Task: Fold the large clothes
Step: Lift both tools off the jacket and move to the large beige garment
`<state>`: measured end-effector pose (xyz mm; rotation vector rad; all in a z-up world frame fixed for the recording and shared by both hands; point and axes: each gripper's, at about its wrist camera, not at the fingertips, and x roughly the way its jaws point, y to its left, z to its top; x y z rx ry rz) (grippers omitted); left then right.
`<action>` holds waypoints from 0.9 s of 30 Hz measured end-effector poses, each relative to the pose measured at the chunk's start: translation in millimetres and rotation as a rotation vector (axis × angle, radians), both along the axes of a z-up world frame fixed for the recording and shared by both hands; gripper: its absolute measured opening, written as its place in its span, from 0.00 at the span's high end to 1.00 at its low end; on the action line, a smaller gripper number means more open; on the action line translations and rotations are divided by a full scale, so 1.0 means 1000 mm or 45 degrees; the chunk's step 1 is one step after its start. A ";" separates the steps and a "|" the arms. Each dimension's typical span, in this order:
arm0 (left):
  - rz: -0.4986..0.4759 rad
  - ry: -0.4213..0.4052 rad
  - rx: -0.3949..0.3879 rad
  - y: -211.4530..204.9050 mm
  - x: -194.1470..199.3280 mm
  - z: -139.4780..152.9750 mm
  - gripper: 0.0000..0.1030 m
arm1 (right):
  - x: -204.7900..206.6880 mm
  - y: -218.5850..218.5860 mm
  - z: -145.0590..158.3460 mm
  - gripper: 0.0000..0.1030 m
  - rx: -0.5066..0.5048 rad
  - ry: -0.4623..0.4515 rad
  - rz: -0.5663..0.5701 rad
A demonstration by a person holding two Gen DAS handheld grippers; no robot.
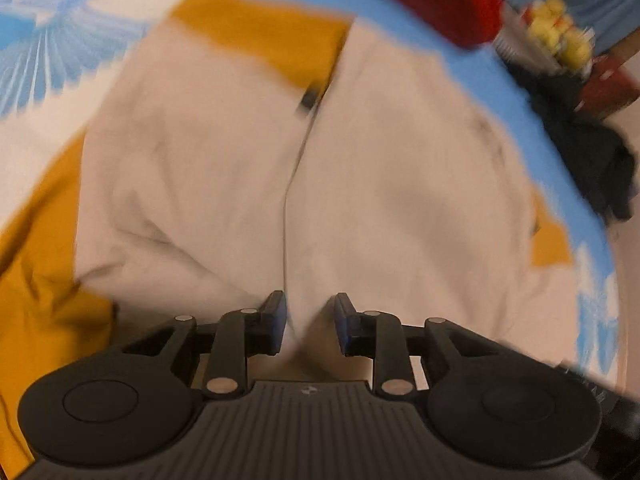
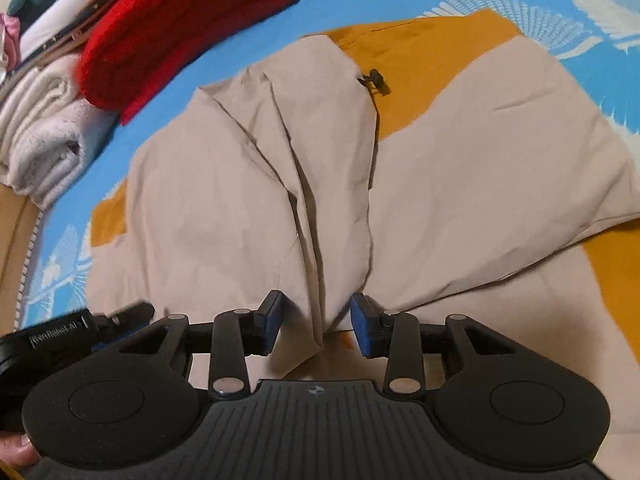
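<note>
Left wrist view (blurred): beige-and-mustard jacket (image 1: 224, 152) spread on the bed (image 1: 500, 92), reaching its right edge. Soft, light, limp cloth; best taken at a hem or fold. Left gripper (image 1: 307, 322) part open, cloth bunched between the jaws; grip uncertain.

Right wrist view: right gripper (image 2: 316, 320) part open astride a fold, pads clear. Red sweater (image 2: 188, 20) and towels (image 2: 44, 128) crowd the far-left corner; the right lies free.
</note>
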<state>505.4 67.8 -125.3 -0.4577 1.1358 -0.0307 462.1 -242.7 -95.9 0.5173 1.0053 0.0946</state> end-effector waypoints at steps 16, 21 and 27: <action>-0.019 -0.484 0.137 0.039 -0.054 0.158 0.69 | -0.052 -0.022 0.113 0.61 -0.188 -0.385 -0.084; 0.005 -0.697 0.262 0.067 -0.144 0.211 0.69 | -0.110 -0.040 0.175 0.61 -0.256 -0.659 -0.054; 0.077 -0.860 0.347 0.099 -0.309 0.246 0.62 | -0.239 -0.070 0.218 0.56 -0.267 -0.863 -0.153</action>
